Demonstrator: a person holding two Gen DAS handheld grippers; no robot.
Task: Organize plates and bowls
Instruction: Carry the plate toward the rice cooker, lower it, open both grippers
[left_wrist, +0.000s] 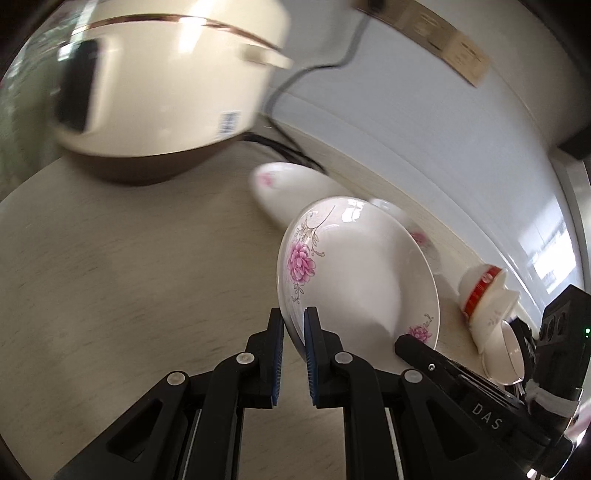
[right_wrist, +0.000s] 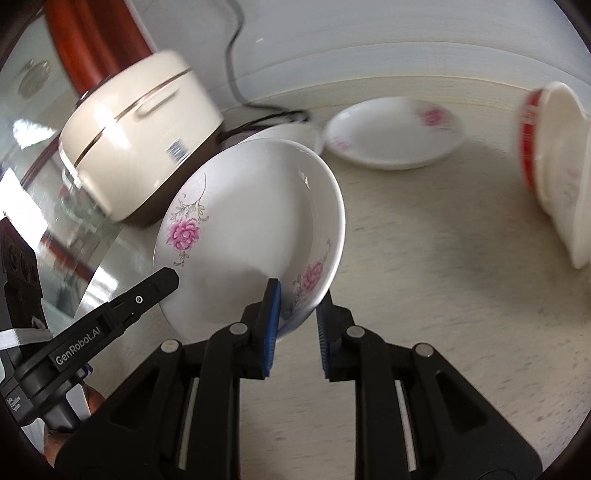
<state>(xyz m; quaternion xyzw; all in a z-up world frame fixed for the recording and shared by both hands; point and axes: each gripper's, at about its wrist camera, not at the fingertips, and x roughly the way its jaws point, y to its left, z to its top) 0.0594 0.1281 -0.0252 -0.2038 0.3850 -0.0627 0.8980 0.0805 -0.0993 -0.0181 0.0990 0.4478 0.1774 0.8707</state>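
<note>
Flowered plate (left_wrist: 354, 273), mid-frame above the tabletop (left_wrist: 129, 277), tilted on edge with concave face toward camera, rim clamped by left gripper (left_wrist: 294, 332) and right gripper (right_wrist: 297, 295), jaws pinching opposite edges.

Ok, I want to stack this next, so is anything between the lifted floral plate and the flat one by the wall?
Nothing visible does. Only bare counter lies between the lifted plate and the flat plate. The rice cooker sits left and the stacked bowls right, both off that line.
</note>
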